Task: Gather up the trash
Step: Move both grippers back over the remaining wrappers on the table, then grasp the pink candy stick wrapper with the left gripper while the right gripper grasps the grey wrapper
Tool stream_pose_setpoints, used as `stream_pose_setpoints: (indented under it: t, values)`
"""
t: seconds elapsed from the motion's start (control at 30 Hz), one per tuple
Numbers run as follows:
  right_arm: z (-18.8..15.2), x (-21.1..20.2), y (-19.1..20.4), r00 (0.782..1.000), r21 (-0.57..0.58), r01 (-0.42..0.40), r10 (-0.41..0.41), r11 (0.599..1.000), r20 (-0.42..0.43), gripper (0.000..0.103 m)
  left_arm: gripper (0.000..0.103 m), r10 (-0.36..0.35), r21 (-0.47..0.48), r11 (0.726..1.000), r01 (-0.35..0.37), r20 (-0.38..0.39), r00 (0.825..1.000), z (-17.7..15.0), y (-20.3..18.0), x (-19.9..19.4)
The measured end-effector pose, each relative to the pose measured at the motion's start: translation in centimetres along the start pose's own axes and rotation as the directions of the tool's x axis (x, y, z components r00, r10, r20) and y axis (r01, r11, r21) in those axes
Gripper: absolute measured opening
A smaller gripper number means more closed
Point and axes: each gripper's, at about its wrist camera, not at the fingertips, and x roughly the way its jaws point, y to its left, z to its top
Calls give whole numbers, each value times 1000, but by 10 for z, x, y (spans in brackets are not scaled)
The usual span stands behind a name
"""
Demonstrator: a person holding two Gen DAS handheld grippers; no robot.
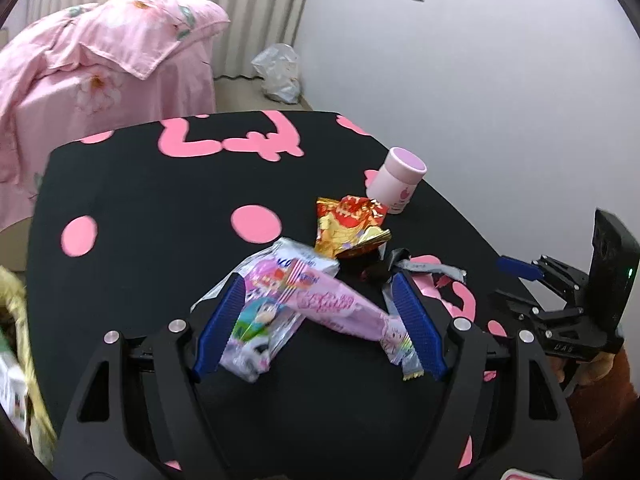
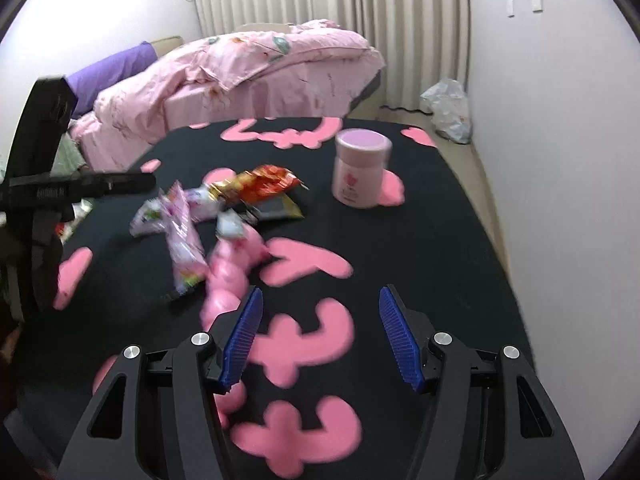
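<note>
Several snack wrappers lie in a heap on the black cloth with pink shapes (image 1: 152,200). My left gripper (image 1: 320,284) is open just above them, its blue pads on either side of a pink wrapper (image 1: 340,308) and a clear cartoon-printed wrapper (image 1: 264,312). A red and gold wrapper (image 1: 350,220) and a grey wrapper (image 1: 432,268) lie just beyond. In the right wrist view the same heap (image 2: 224,204) lies ahead to the left. My right gripper (image 2: 320,300) is open and empty over the cloth (image 2: 440,240), apart from the wrappers.
A pink lidded jar (image 1: 398,180) stands upright behind the heap; it also shows in the right wrist view (image 2: 362,172). A bed with pink bedding (image 2: 248,68) is behind the table. A plastic bag (image 1: 278,74) lies on the floor by the wall. A yellowish bag (image 1: 20,340) is at left.
</note>
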Motion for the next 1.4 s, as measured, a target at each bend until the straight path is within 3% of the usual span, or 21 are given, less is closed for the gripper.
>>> stream_pose_setpoints:
  t: [0.13, 0.27, 0.37, 0.4, 0.43, 0.53, 0.63, 0.77, 1.13, 1.23, 1.4]
  values:
    - [25, 17, 29, 992, -65, -125, 126, 990, 11, 58, 72, 105, -30, 994, -106, -21, 994, -9, 8, -13]
    - [51, 52, 41, 993, -91, -121, 120, 988, -18, 57, 65, 138, -98, 985, -145, -77, 987, -16, 19, -13]
    - [57, 78, 41, 976, -71, -204, 197, 976, -91, 41, 56, 150, -147, 976, -163, -99, 984, -21, 26, -13]
    - [57, 79, 42, 973, -66, -216, 209, 974, -101, 28, 54, 152, -163, 972, -168, -105, 983, -23, 28, -13]
    - [57, 77, 43, 973, -70, -217, 210, 974, -97, 26, 54, 148, -173, 971, -164, -104, 984, -25, 28, -14]
    - [55, 52, 41, 985, -86, -171, 171, 981, -15, 18, 52, 104, -193, 974, -122, -97, 990, -27, 25, -15]
    - [53, 26, 31, 989, -66, -130, 134, 989, 59, 18, 52, 67, -161, 983, -84, -107, 992, -23, 8, -7]
    - [40, 0, 15, 991, -24, -61, 64, 998, 118, 18, 49, 109, -102, 987, -123, -134, 985, -16, -16, 14]
    - [-2, 0, -9, 994, 85, -85, 80, 993, 69, 18, 28, 113, -112, 985, -133, -168, 979, -8, -18, 39]
    - [-6, 0, -6, 997, 60, -54, 51, 997, 61, 18, 15, 100, -105, 987, -118, -163, 982, -10, -15, 36]
    - [-15, 2, -11, 999, 37, 31, -32, 999, 26, 18, 14, 124, -37, 991, -131, -155, 980, -14, -9, 27]
